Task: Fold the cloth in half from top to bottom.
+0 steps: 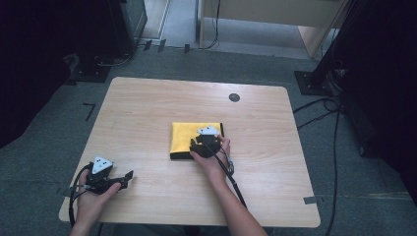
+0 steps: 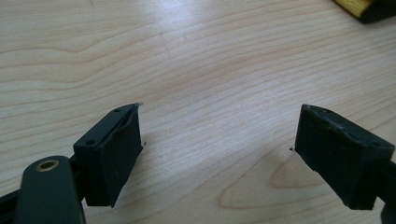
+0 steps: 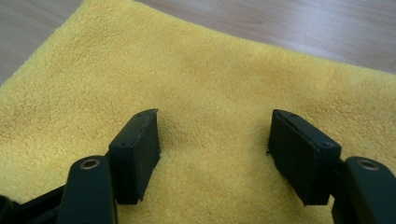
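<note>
Here the folded yellow cloth (image 1: 189, 140) lies flat near the middle of the wooden counter (image 1: 147, 108), and the right gripper (image 1: 205, 142) sits over its near right part, jaws spread wide above the pile and seemingly clear of it. The left gripper (image 1: 129, 175) hangs well apart at the counter's near left corner, jaws released over bare wood.

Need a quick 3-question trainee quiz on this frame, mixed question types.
1. True or false: the right gripper is over the yellow cloth.
2. What lies between the left gripper's jaws? A) cloth B) bare table C) a cable
3. What state are both grippers' jaws in?

Key: 1 true. 2 B. 3 open, nothing gripped.
</note>
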The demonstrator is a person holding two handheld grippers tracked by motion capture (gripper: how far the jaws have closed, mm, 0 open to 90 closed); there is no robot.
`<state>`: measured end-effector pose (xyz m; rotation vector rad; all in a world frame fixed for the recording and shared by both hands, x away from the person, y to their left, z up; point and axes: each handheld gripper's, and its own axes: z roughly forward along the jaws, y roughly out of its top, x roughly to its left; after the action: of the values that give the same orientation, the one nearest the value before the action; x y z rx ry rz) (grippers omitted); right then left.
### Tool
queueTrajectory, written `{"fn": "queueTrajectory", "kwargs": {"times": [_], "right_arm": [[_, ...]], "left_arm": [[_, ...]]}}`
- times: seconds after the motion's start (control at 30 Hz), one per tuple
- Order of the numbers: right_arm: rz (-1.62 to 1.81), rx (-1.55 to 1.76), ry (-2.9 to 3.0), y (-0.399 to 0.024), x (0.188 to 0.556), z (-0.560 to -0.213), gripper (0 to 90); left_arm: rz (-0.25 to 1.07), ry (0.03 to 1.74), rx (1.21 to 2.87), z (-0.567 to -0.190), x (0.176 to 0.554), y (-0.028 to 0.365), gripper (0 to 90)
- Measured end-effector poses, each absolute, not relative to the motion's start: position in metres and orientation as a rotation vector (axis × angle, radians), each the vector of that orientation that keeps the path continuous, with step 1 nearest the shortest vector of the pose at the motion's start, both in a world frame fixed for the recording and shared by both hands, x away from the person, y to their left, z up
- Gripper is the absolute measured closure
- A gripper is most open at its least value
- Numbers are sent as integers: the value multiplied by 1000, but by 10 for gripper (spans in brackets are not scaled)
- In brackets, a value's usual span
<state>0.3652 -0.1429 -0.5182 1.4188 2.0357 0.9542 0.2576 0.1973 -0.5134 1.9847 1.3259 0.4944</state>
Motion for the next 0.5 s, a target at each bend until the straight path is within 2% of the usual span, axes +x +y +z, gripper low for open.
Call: {"fn": "queueTrajectory", "kwargs": {"times": [0.3, 0.5], "right_arm": [[948, 1423, 2027, -138, 394, -518, 331], [943, 1428, 2010, -136, 397, -519, 331]], "left_arm": [[478, 1333, 1975, -516, 260, 197, 148], [547, 1311, 2034, -517, 259, 190, 147]]}}
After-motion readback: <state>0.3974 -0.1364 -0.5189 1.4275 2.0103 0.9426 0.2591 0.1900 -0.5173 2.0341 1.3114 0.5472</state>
